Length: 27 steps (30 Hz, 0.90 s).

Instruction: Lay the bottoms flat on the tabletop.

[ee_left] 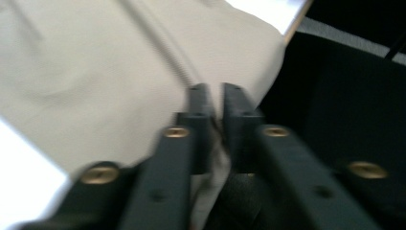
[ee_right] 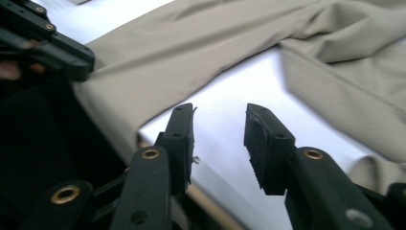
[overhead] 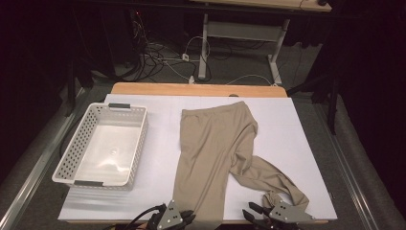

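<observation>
Beige trousers point(overhead: 215, 139) lie flat on the white table cover point(overhead: 292, 129), waist far, with one leg bent off to the right. My left gripper point(overhead: 189, 216) is at the table's front edge on the straight leg's hem. In the left gripper view its jaws point(ee_left: 216, 93) stand almost together, with a fold of the trousers point(ee_left: 95, 72) bunched between them. My right gripper point(overhead: 249, 211) is open near the bent leg's hem. In the right gripper view point(ee_right: 220, 115) only bare white cover point(ee_right: 239, 86) lies between its pads. The trousers point(ee_right: 201, 38) and left gripper point(ee_right: 72, 57) lie beyond.
A white slotted basket point(overhead: 140, 143) sits empty on the left part of the table. The wooden table edge point(overhead: 191, 89) shows at the far side. Beyond it are desk legs and cables on a grey floor. A dark drop runs along the front edge.
</observation>
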Each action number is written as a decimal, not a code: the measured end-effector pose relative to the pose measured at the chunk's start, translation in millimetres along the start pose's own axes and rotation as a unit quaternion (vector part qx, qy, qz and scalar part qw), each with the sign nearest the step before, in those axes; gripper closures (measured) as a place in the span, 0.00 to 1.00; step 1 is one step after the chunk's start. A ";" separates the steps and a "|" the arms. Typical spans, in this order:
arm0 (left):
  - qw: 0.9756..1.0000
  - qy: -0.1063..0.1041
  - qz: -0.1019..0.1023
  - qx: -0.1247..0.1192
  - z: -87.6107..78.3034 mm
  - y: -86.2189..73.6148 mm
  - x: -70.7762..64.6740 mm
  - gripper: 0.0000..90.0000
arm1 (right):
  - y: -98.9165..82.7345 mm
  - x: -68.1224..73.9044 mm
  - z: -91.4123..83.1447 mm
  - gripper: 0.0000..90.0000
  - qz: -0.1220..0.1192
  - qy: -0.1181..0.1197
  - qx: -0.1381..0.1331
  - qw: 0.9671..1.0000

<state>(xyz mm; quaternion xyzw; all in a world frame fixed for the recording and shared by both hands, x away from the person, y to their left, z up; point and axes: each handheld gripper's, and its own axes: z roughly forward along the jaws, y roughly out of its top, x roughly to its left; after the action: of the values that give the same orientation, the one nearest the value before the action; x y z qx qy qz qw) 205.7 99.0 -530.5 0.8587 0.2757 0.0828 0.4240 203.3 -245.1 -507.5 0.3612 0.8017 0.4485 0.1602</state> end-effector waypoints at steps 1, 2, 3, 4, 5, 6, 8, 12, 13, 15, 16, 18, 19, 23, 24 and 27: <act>1.000 0.000 -0.002 -0.009 -1.3 0.6 3.0 0.71 | 0.0 -3.0 -0.5 0.70 0.004 -0.004 -0.001 1.000; 1.000 0.001 -0.005 -0.019 -3.2 1.6 6.3 0.65 | -0.3 -6.2 -1.5 0.68 0.007 -0.011 -0.004 1.000; 0.999 0.001 -0.010 -0.031 -5.5 2.8 10.0 0.60 | -0.7 -9.6 -3.0 0.67 0.012 -0.017 -0.006 1.000; 0.999 0.003 -0.013 -0.041 -7.8 4.6 14.3 0.57 | -1.3 -13.1 -4.9 0.66 0.016 -0.025 -0.009 1.000; 0.998 0.003 -0.015 -0.054 -10.1 6.5 18.8 0.52 | -2.0 -16.8 -7.2 0.65 0.021 -0.033 -0.013 0.999; 0.998 0.005 -0.015 -0.066 -12.0 8.4 23.3 0.48 | -2.8 -20.2 -9.9 0.63 0.028 -0.042 -0.015 0.999; 0.997 0.009 -0.018 -0.076 -13.5 12.5 33.1 0.39 | -4.9 -27.3 -15.5 0.61 0.033 -0.063 -0.017 0.997; 0.996 0.040 -0.023 -0.078 -9.6 19.7 52.1 0.24 | -11.6 -39.6 -27.7 0.58 0.046 -0.098 -0.018 0.994; 0.996 0.044 -0.030 -0.076 -7.7 21.4 57.3 0.20 | -13.6 -42.6 -30.8 0.57 0.051 -0.106 -0.017 0.993; 0.995 0.046 -0.045 -0.071 -3.5 23.8 66.3 0.13 | -16.8 -48.8 -37.4 0.54 0.064 -0.119 -0.018 0.991; 0.995 0.049 -0.048 -0.068 -1.6 24.5 69.0 0.10 | -18.2 -51.6 -40.6 0.52 0.068 -0.130 -0.018 0.989; 0.995 0.056 -0.052 -0.064 1.2 25.2 72.9 0.03 | -21.4 -57.8 -45.8 0.47 0.082 -0.147 -0.018 0.986; 0.995 0.055 -0.054 -0.065 1.4 25.3 74.1 0.01 | -22.9 -60.8 -47.6 0.44 0.089 -0.152 -0.018 0.984; 0.994 0.049 -0.057 -0.083 1.7 23.8 73.3 0.00 | -27.8 -66.0 -48.5 0.32 0.105 -0.158 -0.003 0.982; 0.994 0.046 -0.057 -0.086 1.3 23.3 73.2 0.00 | -28.8 -65.2 -47.0 0.31 0.104 -0.156 0.004 0.982; 0.993 0.032 -0.068 -0.092 0.3 22.1 76.5 0.00 | -31.0 -61.8 -40.4 0.30 0.096 -0.148 0.020 0.984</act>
<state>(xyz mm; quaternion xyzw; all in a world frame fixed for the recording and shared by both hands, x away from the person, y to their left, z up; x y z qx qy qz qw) 278.5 129.6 -520.6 0.7922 0.3385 0.1060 0.4966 208.8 -324.6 -515.5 0.5019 0.7396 0.3872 0.2263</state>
